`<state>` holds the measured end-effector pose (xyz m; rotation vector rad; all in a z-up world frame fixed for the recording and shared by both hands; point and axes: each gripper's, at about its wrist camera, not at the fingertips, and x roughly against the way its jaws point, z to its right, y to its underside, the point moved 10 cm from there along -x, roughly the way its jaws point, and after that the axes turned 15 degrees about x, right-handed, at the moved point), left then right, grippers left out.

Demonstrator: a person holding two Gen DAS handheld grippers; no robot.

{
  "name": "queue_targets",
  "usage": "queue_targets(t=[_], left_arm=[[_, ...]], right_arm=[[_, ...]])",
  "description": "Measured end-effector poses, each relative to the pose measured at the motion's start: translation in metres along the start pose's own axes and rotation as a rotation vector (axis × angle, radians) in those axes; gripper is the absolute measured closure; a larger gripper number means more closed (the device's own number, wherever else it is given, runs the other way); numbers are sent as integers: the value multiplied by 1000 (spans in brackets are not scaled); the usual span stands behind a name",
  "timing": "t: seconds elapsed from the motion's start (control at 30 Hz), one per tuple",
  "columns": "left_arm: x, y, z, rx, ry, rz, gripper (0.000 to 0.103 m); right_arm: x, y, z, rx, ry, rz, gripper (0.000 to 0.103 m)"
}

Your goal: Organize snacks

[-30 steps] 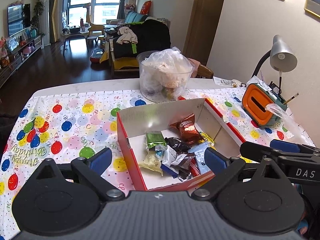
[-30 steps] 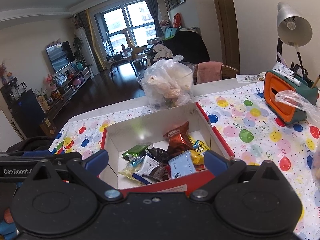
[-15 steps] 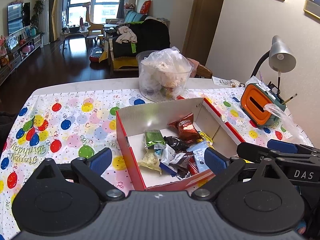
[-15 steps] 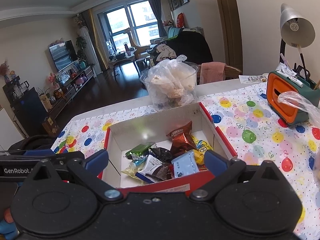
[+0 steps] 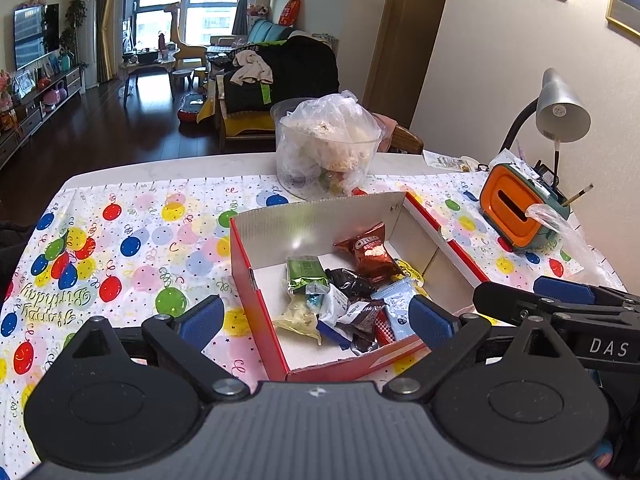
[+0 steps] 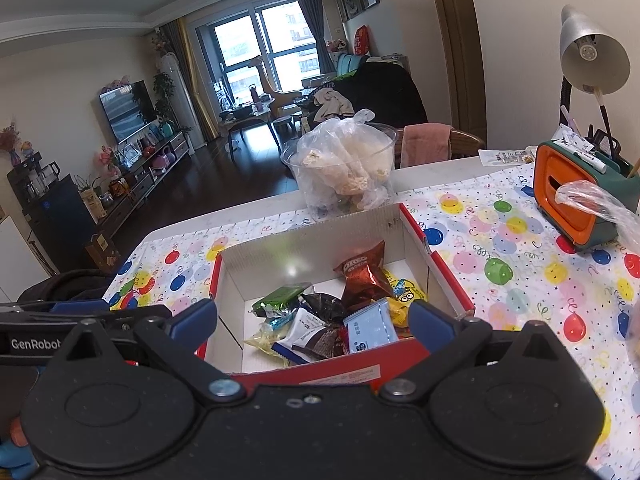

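A red cardboard box with a white inside sits on the balloon-print tablecloth and holds several snack packets: a red Oreo pack, a green pack, a dark pack and a light blue pack. The box shows in the right wrist view too, with the Oreo pack and the blue pack. My left gripper is open and empty above the box's near edge. My right gripper is open and empty, also over the near edge.
A clear tub with a plastic bag of snacks stands behind the box. An orange and green desk organiser and a grey lamp stand at the right. The right gripper's arm crosses the left wrist view.
Both grippers have drawn back and risen slightly, so the box looks a little smaller and farther. Both stay open. The snacks have not moved.
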<state>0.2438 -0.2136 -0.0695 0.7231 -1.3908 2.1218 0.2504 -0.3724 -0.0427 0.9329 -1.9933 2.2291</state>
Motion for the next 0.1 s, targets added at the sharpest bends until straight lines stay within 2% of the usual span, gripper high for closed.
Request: queue_targets(t=[0.1], left_arm=[[0, 1, -1, 0, -1, -2, 4]], right_arm=[[0, 1, 0, 0, -3, 0, 1]])
